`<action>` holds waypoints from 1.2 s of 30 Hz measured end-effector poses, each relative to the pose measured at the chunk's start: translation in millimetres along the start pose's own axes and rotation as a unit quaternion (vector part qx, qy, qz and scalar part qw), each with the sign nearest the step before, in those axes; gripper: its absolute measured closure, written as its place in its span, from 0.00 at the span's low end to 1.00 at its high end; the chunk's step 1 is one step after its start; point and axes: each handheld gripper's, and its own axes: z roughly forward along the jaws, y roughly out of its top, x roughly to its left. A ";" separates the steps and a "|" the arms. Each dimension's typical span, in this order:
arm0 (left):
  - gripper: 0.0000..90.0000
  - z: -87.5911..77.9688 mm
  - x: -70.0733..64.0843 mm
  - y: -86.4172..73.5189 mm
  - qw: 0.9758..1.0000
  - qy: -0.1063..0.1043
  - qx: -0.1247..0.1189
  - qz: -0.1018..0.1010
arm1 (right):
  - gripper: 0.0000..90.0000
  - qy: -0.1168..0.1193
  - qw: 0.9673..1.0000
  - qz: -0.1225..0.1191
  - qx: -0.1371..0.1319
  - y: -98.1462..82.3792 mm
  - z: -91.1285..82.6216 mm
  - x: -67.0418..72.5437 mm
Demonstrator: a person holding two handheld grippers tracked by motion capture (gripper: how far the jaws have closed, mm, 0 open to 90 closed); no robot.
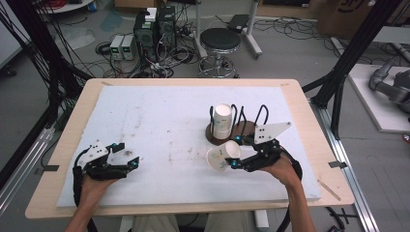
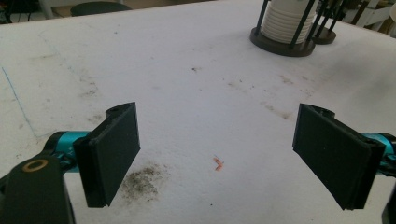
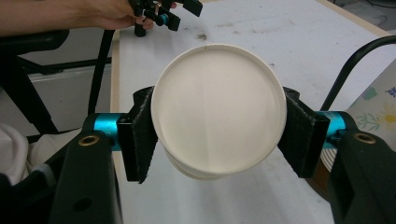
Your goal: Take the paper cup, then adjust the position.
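My right gripper (image 1: 232,160) is shut on a white paper cup (image 1: 220,155) that lies sideways just above the white mat, front right of centre. In the right gripper view the cup's round bottom (image 3: 218,123) faces the camera, and a black pad (image 3: 137,135) presses on each side of it. Just behind stands a black wire cup rack (image 1: 262,112) on dark round bases, with a stack of white cups (image 1: 222,118) in its left slot. My left gripper (image 1: 123,162) rests open at the front left of the mat, and between its pads (image 2: 112,154) lies bare mat.
The white mat (image 1: 169,111) covers most of the wooden table (image 1: 63,145) and bears dirty smudges (image 2: 142,179) and a small orange speck (image 2: 218,163). The rack and its stack (image 2: 285,23) stand far ahead of the left gripper. A stool (image 1: 220,41) and equipment stand beyond the table.
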 end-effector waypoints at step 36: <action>0.16 2.8 -1.9 28.6 0.994 -0.098 0.001 0.043 | 0.41 0.016 1.000 -0.006 -0.018 9.6 10.0 -7.8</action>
